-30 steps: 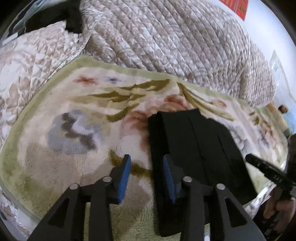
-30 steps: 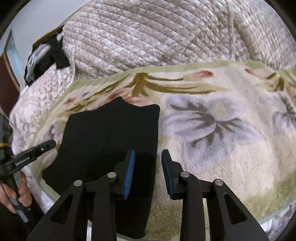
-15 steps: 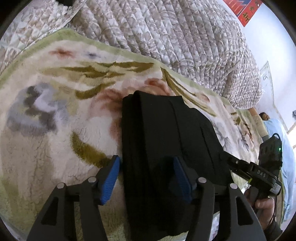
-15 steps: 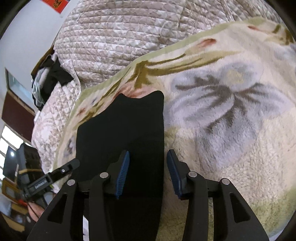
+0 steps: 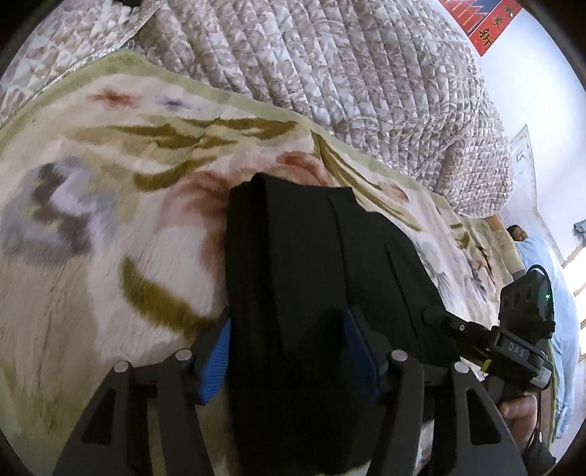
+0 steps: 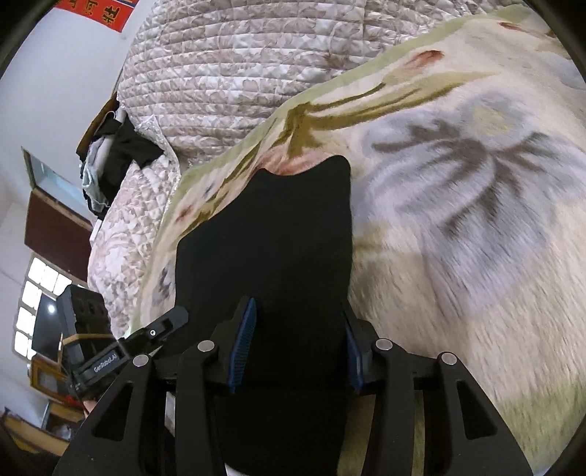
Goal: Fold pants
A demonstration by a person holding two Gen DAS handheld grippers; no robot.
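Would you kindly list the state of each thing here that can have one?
Pants: folded into a narrow stack, lying flat on the blanket.
Blanket: spread over the bed.
Quilt: bunched up behind the blanket.
Left tongs: just widened, astride the pants' near left edge, not clamped.
Right tongs: just widened, astride the near right edge, not clamped.

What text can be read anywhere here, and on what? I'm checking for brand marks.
"DAS": on the right gripper, seen from the left wrist.
"GenRobot.AI": on the left gripper, seen from the right wrist.
Red wall banner: Chinese characters, too blurred to read surely.
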